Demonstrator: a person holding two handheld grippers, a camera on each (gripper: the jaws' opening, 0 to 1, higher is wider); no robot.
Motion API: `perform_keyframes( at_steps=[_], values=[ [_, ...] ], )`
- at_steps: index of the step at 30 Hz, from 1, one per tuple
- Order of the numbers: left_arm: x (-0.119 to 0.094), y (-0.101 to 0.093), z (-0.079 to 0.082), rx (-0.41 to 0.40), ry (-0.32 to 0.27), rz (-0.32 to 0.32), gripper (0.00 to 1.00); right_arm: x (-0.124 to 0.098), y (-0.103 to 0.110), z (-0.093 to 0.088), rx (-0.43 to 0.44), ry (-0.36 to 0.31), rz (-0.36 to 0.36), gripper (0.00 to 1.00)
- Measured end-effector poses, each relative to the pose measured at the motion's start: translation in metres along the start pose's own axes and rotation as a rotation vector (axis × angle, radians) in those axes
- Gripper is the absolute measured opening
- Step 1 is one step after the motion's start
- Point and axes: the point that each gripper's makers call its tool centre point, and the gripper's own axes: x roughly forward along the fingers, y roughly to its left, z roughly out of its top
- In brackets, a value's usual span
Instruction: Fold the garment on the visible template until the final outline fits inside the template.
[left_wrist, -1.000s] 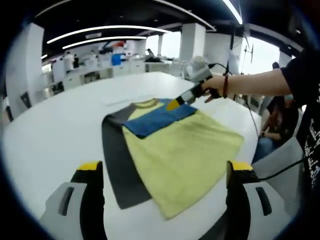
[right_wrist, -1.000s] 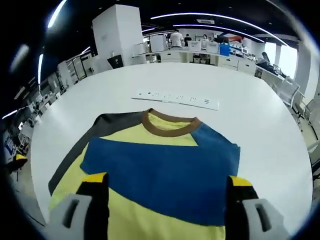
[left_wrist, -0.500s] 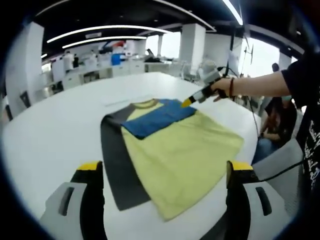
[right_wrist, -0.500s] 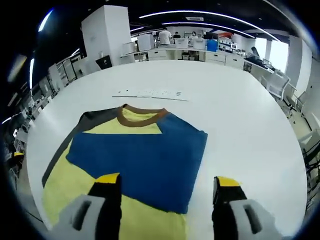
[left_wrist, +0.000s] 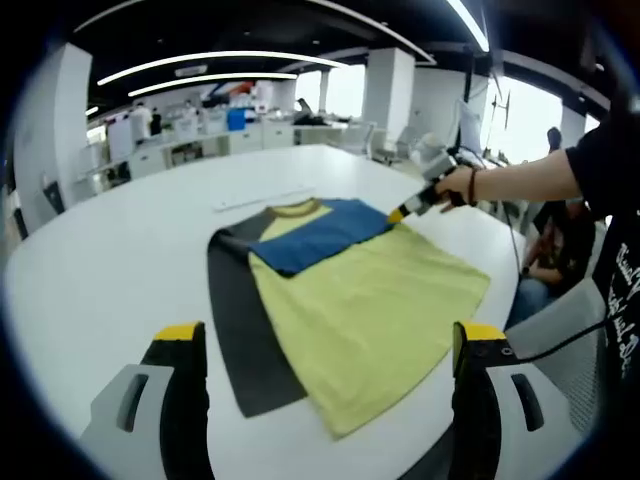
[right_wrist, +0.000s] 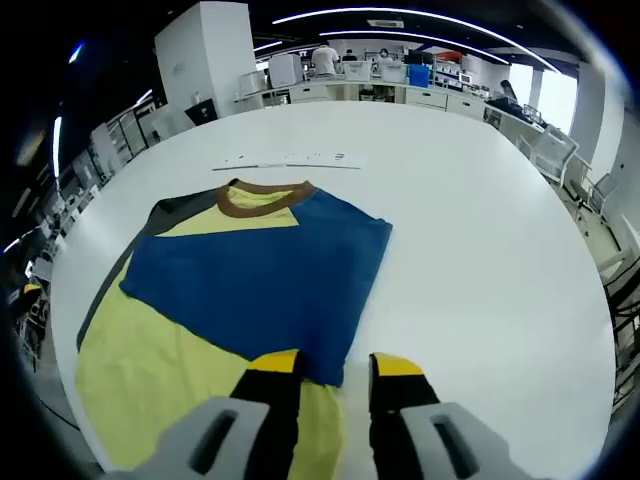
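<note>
A T-shirt (left_wrist: 360, 300) lies flat on the white round table (left_wrist: 100, 270). Its body is yellow (right_wrist: 170, 340), the collar brown (right_wrist: 258, 197). A blue sleeve (right_wrist: 260, 275) is folded across the chest, and a dark grey sleeve (left_wrist: 240, 330) lies along the far side. My left gripper (left_wrist: 330, 335) stands open off the shirt's hem, touching nothing. My right gripper (right_wrist: 335, 365) hovers at the lower edge of the blue sleeve with its jaws drawn to a narrow gap. Whether cloth sits between them is unclear. In the left gripper view the right gripper (left_wrist: 400, 213) sits by the shirt's shoulder edge.
A long white strip (right_wrist: 285, 158) lies on the table beyond the collar. A person's hand (left_wrist: 455, 185) and black-sleeved arm (left_wrist: 610, 200) reach in from the right. Office chairs (right_wrist: 550, 150) and desks ring the table. Bare tabletop (right_wrist: 480, 250) spreads beside the shirt.
My right gripper has drawn back from over the blue sleeve toward its edge, and its jaws have narrowed from wide apart to a small gap. The left gripper and the shirt stay put.
</note>
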Motion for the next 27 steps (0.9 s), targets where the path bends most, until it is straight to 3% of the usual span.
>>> perform_keyframes(
  at_steps=[4, 7, 8, 15, 27],
  values=[
    [0.0, 0.002, -0.005, 0.004, 0.019, 0.009, 0.99, -0.001, 0.003, -0.004, 0.012, -0.007, 0.007, 0.15],
    [-0.001, 0.001, -0.005, 0.004, 0.02, 0.009, 0.99, 0.001, 0.009, -0.015, 0.024, 0.043, 0.014, 0.1],
    [-0.001, 0.002, -0.005, 0.001, 0.017, 0.012, 0.99, 0.001, 0.004, -0.011, 0.029, 0.015, -0.008, 0.09],
    [-0.002, 0.002, -0.004, 0.006, 0.02, 0.013, 0.99, -0.003, 0.009, -0.013, 0.046, 0.02, 0.006, 0.04],
    [-0.003, 0.007, -0.007, 0.0, 0.034, 0.02, 0.97, -0.002, 0.001, -0.013, -0.035, 0.042, 0.014, 0.02]
  ],
)
